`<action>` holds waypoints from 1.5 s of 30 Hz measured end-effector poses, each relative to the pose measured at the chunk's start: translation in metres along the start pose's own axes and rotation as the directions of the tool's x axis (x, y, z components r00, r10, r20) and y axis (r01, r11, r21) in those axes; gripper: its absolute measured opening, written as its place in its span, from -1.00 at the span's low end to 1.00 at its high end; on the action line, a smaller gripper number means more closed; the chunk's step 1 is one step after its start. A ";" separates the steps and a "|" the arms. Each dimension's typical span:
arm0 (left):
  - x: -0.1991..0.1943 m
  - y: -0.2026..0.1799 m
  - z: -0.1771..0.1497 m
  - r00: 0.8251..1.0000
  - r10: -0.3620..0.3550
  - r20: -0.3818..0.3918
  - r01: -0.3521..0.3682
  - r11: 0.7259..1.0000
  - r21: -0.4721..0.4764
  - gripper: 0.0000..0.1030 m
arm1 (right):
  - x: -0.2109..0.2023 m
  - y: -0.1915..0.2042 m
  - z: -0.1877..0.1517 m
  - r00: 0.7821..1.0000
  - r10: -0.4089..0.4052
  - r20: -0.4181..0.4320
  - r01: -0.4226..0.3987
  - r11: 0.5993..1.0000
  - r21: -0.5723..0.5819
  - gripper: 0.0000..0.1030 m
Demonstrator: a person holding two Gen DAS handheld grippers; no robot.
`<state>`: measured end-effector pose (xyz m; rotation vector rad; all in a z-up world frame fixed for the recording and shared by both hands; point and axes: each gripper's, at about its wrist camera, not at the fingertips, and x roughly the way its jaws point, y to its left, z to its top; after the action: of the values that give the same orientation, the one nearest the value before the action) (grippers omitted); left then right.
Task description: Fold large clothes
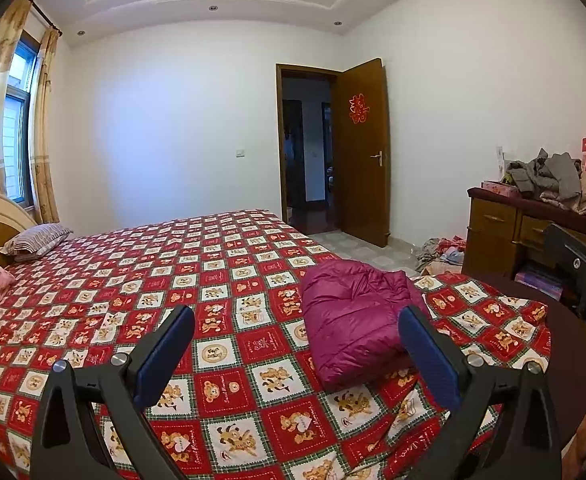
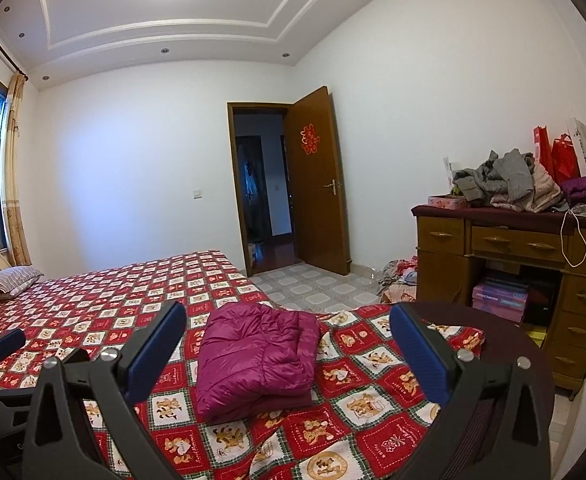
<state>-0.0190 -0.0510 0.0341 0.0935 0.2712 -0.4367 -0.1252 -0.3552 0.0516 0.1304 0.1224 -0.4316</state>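
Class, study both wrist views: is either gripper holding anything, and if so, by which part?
Nothing is held. The left gripper and right gripper are open, above the folded magenta jacket.

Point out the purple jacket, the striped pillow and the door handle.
purple jacket (image 2: 253, 356): right wrist view, middle of the folded top.
striped pillow (image 1: 39, 238): left wrist view, centre of its top face.
door handle (image 2: 332, 187): right wrist view, on the lever.

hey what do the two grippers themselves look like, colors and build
Both match: the left gripper and right gripper have matte black, angular plastic frames, two fingers faced with ribbed blue pads, and silver round bolt heads at the finger pivots. No cables or markings show.
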 end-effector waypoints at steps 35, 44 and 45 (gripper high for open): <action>0.009 0.012 0.000 0.997 0.071 -0.015 -0.071 0.997 0.018 0.98 | -0.001 0.003 -0.004 1.000 -0.009 -0.018 0.009 1.000 0.002 1.00; 0.010 0.016 0.002 0.995 0.095 -0.011 -0.094 0.995 0.019 0.98 | -0.002 0.004 -0.004 1.000 -0.011 -0.018 0.011 1.000 0.002 1.00; 0.010 0.016 0.002 0.995 0.098 -0.009 -0.098 0.995 0.018 0.98 | -0.003 0.005 -0.005 1.000 -0.010 -0.018 0.010 1.000 0.003 1.00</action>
<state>-0.0032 -0.0403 0.0337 0.1260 0.2714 -0.3416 -0.1260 -0.3494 0.0479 0.1364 0.1404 -0.4410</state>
